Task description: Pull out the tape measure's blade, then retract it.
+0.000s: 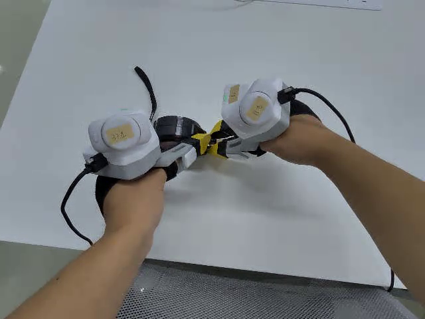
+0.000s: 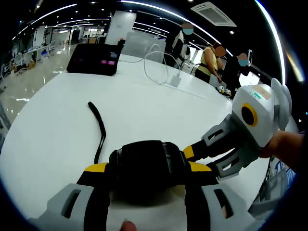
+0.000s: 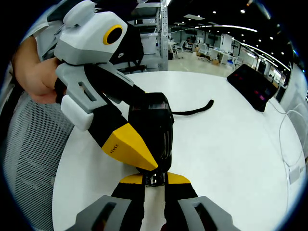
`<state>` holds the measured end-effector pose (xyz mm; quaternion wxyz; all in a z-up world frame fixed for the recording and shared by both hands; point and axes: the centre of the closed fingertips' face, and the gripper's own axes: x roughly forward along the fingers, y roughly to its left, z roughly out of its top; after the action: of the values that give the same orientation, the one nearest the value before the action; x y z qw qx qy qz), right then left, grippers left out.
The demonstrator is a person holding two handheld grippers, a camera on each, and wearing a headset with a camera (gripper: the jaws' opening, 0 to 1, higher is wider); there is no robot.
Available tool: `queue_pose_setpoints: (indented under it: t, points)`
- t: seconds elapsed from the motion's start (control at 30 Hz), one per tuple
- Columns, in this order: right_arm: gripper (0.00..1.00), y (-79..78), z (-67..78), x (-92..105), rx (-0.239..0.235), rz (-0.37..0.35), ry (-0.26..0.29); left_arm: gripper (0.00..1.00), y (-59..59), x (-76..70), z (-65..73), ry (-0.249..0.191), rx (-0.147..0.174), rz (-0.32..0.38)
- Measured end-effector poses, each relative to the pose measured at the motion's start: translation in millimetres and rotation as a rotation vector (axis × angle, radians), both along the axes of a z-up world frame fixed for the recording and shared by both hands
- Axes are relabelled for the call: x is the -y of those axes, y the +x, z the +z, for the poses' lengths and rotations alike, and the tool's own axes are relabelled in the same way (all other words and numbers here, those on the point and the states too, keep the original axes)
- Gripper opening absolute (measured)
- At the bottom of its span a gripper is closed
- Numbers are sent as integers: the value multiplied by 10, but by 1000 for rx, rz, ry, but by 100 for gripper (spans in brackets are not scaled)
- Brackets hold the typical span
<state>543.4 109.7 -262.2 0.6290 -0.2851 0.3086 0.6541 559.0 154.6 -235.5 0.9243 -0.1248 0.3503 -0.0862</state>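
A black tape measure (image 1: 174, 129) with a black wrist strap (image 1: 147, 86) is held just above the white table. My left gripper (image 2: 144, 169) is shut on the tape measure's body (image 2: 147, 166), its yellow-tipped fingers on either side. My right gripper (image 3: 154, 179) comes in from the right and is shut on the blade's end hook (image 3: 154, 178) at the case's mouth (image 3: 151, 127). In the head view the two grippers' yellow tips meet at the case's front (image 1: 207, 141). No length of blade shows between the case and the right gripper.
The white table (image 1: 199, 40) stretches far ahead, and its near edge runs just under my forearms. A dark tablet (image 2: 94, 60) and a white cable with a charger (image 2: 174, 81) lie at the far side. People stand behind the table.
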Motion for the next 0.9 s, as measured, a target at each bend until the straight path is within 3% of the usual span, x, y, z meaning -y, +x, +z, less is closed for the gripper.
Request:
queue_pose_setpoints:
  t: [0.9]
  points:
    - [13,14,0,-5,0,-8,1,60,12,3,-10,3,-6,-15]
